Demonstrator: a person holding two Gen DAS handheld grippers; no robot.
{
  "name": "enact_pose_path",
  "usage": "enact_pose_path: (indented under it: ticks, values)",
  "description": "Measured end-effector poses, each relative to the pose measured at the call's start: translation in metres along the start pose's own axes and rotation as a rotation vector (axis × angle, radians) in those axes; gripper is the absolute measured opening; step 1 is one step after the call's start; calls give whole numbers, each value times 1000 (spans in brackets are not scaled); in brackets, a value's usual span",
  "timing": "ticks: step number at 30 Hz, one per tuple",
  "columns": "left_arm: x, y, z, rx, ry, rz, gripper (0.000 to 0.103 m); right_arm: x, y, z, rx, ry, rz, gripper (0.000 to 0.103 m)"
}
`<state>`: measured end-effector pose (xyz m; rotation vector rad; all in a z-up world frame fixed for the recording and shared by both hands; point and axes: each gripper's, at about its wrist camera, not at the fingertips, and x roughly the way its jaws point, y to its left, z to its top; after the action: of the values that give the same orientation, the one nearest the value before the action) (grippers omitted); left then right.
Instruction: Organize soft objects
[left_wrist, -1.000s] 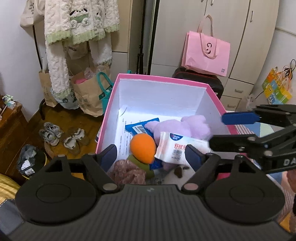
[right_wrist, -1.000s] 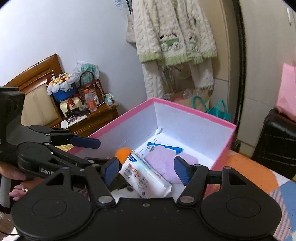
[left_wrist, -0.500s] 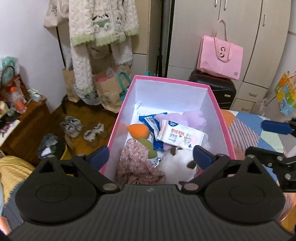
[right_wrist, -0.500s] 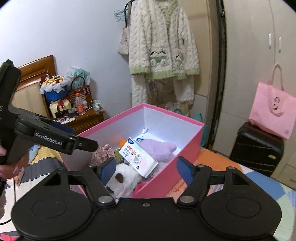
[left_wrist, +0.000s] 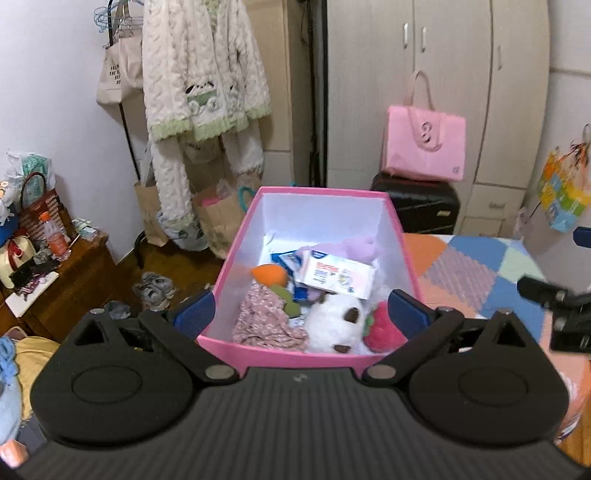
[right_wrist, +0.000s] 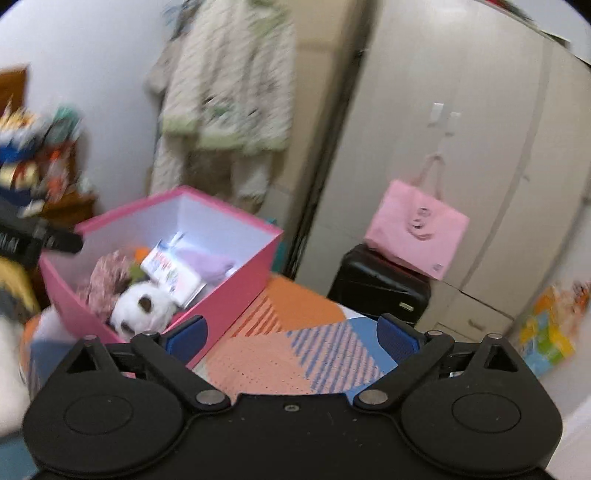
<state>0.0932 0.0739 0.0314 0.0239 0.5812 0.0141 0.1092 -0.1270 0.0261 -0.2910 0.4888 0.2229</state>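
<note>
Your left hand-held gripper (left_wrist: 301, 314) and right hand-held gripper (right_wrist: 291, 334) both gaped empty near the pink box (left_wrist: 291, 357) of plush toys (left_wrist: 332, 325).

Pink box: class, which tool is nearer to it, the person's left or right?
Left. The left tool is open right at the pink box's near wall, fingers straddling it. The right tool sits off to the box's side over the patterned mat.

Pink box (left_wrist: 295, 356) crammed; patchwork mat (right_wrist: 295, 354) bare.

pink box (left_wrist: 303, 356): matt card | wipes pack (left_wrist: 338, 277): glossy plastic | panda toy (left_wrist: 334, 325): fuzzy plush | cardigan (left_wrist: 199, 74): chunky knit
</note>
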Motion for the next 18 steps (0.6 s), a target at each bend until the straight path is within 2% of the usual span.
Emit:
enact_pose_path:
  ticks: [3, 6, 8, 12, 16, 18]
  values:
    - [-13, -7, -16, 13, -48, 12, 101, -24, -11, -8, 95, -73, 13, 100]
    - [-19, -14, -27, 34, -57, -6, 101, -43, -15, -21, 133, -120, 7, 100]
    - [-21, -21, -31, 55, -52, -18, 101, -51, -12, -26, 122, -117, -20, 99]
    - [-24, -31, -36, 62, -56, -25, 101, -61, -20, -36, 234, -81, -61, 100]
    - [-25, -30, -42, 10, -53, -63, 101, -73, -27, -52, 328, -53, -113, 100]
    - [-27, -32, -47, -5, -61, -50, 101, -74, -27, -59, 335, -37, -120, 100]
